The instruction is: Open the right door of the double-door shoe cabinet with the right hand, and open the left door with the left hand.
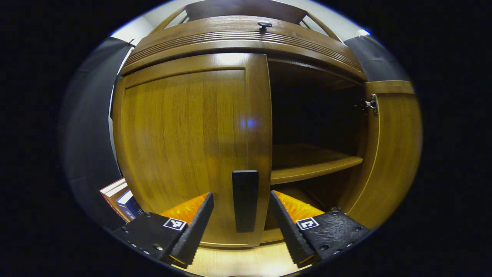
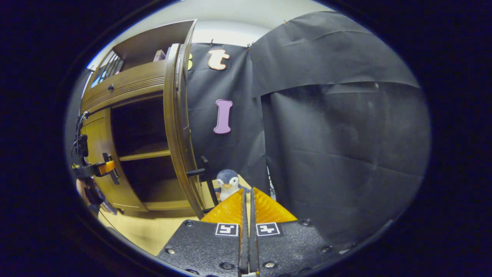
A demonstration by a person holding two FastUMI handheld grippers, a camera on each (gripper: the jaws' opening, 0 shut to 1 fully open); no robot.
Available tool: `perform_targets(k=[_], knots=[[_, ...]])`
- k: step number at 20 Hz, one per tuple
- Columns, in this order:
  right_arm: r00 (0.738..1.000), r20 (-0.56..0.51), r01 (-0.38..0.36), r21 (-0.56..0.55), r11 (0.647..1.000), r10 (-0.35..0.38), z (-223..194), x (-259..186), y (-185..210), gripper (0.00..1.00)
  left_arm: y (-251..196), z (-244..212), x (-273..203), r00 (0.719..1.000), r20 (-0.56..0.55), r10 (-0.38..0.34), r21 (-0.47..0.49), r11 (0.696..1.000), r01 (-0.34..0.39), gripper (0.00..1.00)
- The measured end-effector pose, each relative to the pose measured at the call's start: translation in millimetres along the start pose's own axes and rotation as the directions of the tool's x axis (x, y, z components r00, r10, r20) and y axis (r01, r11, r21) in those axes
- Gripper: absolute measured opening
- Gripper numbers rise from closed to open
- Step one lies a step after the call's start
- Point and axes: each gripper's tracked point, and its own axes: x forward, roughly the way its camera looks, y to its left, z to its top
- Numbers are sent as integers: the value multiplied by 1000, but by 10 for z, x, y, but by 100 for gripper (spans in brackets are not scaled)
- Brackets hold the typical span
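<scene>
The wooden shoe cabinet's left door (image 1: 184, 138) is closed. Its black vertical handle (image 1: 245, 201) stands between the fingers of my left gripper (image 1: 241, 195), which is open with a gap on both sides of the handle. The right door (image 1: 392, 154) is swung wide open, baring a dark interior with a shelf (image 1: 315, 165). In the right gripper view that right door (image 2: 178, 130) shows edge-on with its black handle (image 2: 200, 169) sticking out. My right gripper (image 2: 247, 200) is shut on nothing, away from the cabinet. The left gripper (image 2: 103, 168) shows at the left door (image 2: 96, 154).
A drawer with a round knob (image 1: 265, 25) runs above the doors. Books (image 1: 120, 200) lie on the floor left of the cabinet. A penguin plush toy (image 2: 227, 183) sits by the open door's foot. Black cloth walls (image 2: 338, 154) close in on the right.
</scene>
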Motion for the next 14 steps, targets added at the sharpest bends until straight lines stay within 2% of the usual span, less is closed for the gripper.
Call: perform_targets(k=[1,2,4,6,7,8,11,13,14], knots=[[1000,3,5,-3,1000,-5,17,-20,-6,4,17,-12,55,1000,3,-1,1,1000,1,75],[1000,4,5,-7,1000,-5,15,-37,-6,6,26,-35,108,1000,-4,3,7,1000,-3,71],[1000,4,-5,-20,1000,5,16,-63,38,5,34,-59,155,1000,-14,6,24,1000,-6,82],[1000,6,-13,-30,999,13,16,-106,93,5,32,-78,187,1000,-13,-6,25,1000,7,63],[1000,9,-19,-33,999,19,34,-142,126,6,28,-89,192,1000,-13,-24,22,999,25,73],[1000,12,-24,-38,999,25,28,-155,146,6,-8,-82,192,999,-9,-48,22,999,48,47],[999,15,-36,-54,998,36,34,-219,213,8,-70,-88,213,997,-8,-76,22,997,76,37],[999,18,-47,-58,997,48,51,-268,273,10,-75,-87,185,997,-11,-82,19,996,83,20],[999,17,-50,-59,997,51,39,-287,296,12,-73,-89,177,996,-13,-92,15,996,92,20]])
